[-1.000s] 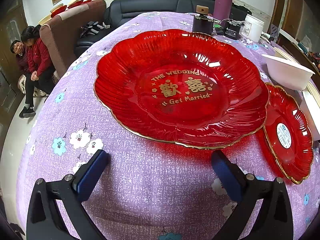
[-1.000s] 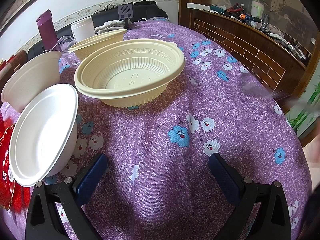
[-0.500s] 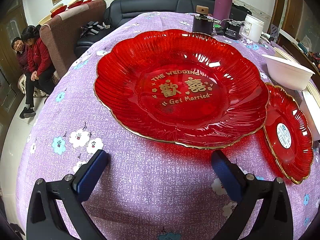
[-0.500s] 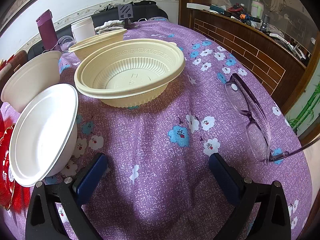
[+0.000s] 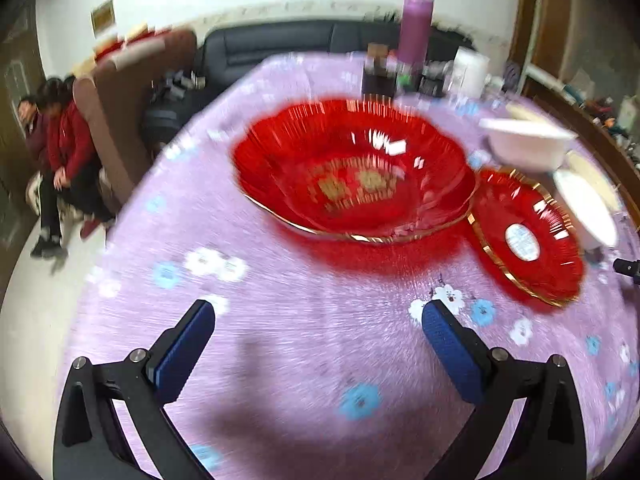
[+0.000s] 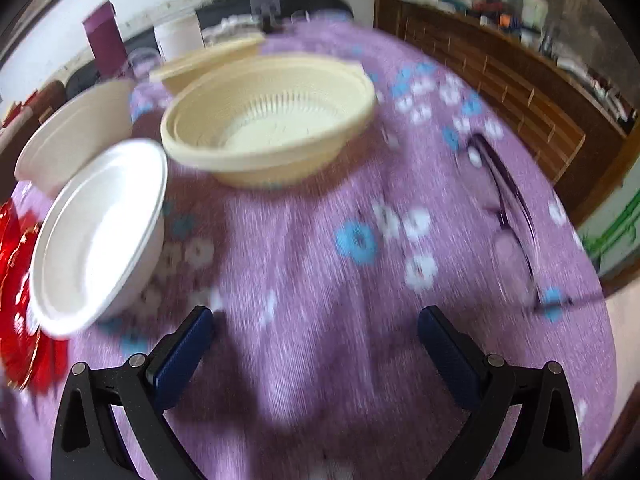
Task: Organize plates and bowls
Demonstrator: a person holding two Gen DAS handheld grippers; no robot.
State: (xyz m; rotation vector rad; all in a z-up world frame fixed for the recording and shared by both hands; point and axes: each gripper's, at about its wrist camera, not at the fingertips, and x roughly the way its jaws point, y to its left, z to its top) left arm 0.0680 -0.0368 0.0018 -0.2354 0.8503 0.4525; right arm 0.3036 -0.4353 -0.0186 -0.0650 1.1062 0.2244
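left gripper (image 5: 318,334): jaws wide apart, holding nothing, over bare purple floral tablecloth (image 5: 288,320); frame motion-blurred
right gripper (image 6: 316,338): jaws wide apart, nothing between the pads, also over cloth; blurred too
small red plate (image 5: 524,236): ahead-right of left gripper, gold rim, white label in the middle, tilted, far edge at the big plate's rim
large red plate (image 5: 354,170): ahead of left gripper, scalloped, gold lettering unreadable in blur
white bowl (image 6: 98,232): ahead-left of right gripper, tipped on its side, opening facing the camera
glasses (image 6: 508,216): right side of the cloth, near the table edge
cream bowl (image 6: 268,120): centre, upright, ribbed inside
second white bowl (image 6: 76,136): behind the tipped one, tilted
far end: purple flask (image 5: 416,26), white tub (image 5: 470,72), black sofa (image 5: 280,46)
people (image 5: 56,160): seated at far left, off the table
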